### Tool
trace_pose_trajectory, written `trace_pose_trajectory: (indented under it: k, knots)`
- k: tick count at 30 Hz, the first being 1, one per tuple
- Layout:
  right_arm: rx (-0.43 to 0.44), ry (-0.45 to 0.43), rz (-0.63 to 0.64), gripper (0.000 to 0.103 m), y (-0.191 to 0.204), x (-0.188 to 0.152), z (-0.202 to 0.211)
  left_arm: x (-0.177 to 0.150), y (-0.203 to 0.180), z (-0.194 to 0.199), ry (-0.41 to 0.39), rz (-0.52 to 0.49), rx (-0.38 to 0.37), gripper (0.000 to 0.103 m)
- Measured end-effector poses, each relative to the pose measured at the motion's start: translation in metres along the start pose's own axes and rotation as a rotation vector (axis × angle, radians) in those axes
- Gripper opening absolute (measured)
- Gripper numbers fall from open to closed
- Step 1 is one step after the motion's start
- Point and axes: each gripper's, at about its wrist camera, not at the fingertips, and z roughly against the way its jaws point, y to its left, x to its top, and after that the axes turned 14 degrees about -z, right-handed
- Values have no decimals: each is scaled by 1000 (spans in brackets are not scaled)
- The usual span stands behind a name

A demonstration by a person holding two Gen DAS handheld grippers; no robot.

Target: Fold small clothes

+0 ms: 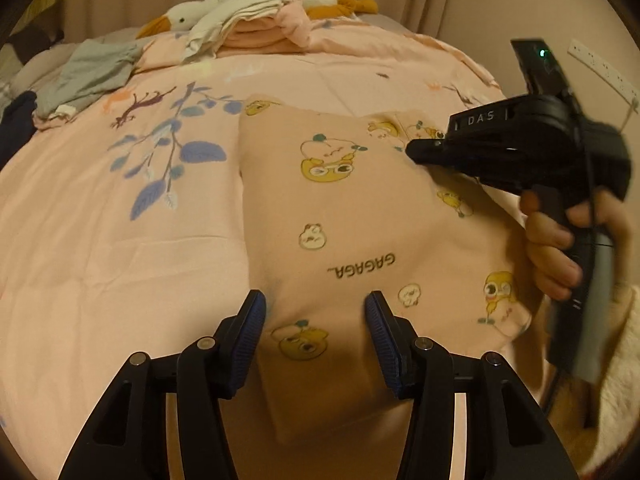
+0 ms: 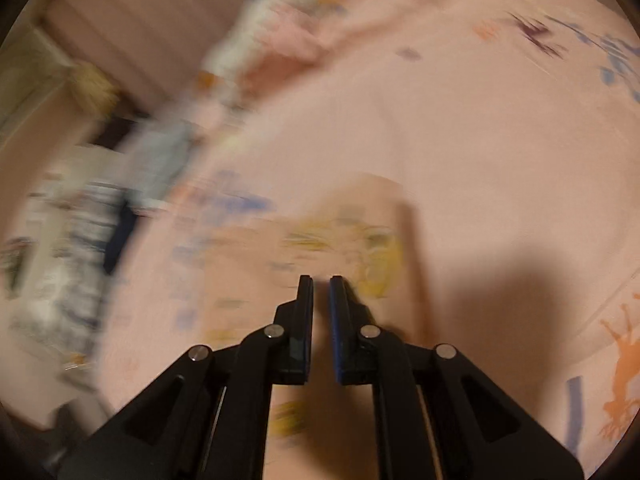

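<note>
One small pink garment (image 1: pixel 360 216), printed with yellow ducks and the word GAGAGA, lies flat on the pink bedspread (image 1: pixel 120 240), right in front of both tools. Two grippers in play: the left gripper (image 1: pixel 316 320) hangs just over the garment's near edge, jaws wide apart, gripping nothing. The right gripper (image 1: pixel 416 152) reaches in at the garment's far right corner; from its own blurred wrist view its jaws are nearly closed with a slim gap, and whether cloth is pinched I cannot tell. At the back: one goose plush (image 1: pixel 180 18), one stack of folded clothes (image 1: pixel 256 32), one grey garment (image 1: pixel 96 68).
</note>
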Motion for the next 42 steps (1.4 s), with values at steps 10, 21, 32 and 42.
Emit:
trace_pose_trajectory:
  k: [10,21,32,42]
  knots:
    - [124,12,-139,11,-17,-1,20,-8,7,0,-3,44,-38,51]
    - [54,28,31,6,-6,-49,43,-10,5,0,-1,50,-17,52]
    - [105,68,-36,0,-47,-50,46,-10,7,-2,-8,34,0,58]
    - [24,38,160,19,-28,-58,65,-6,16,4,-5,102,-17,39]
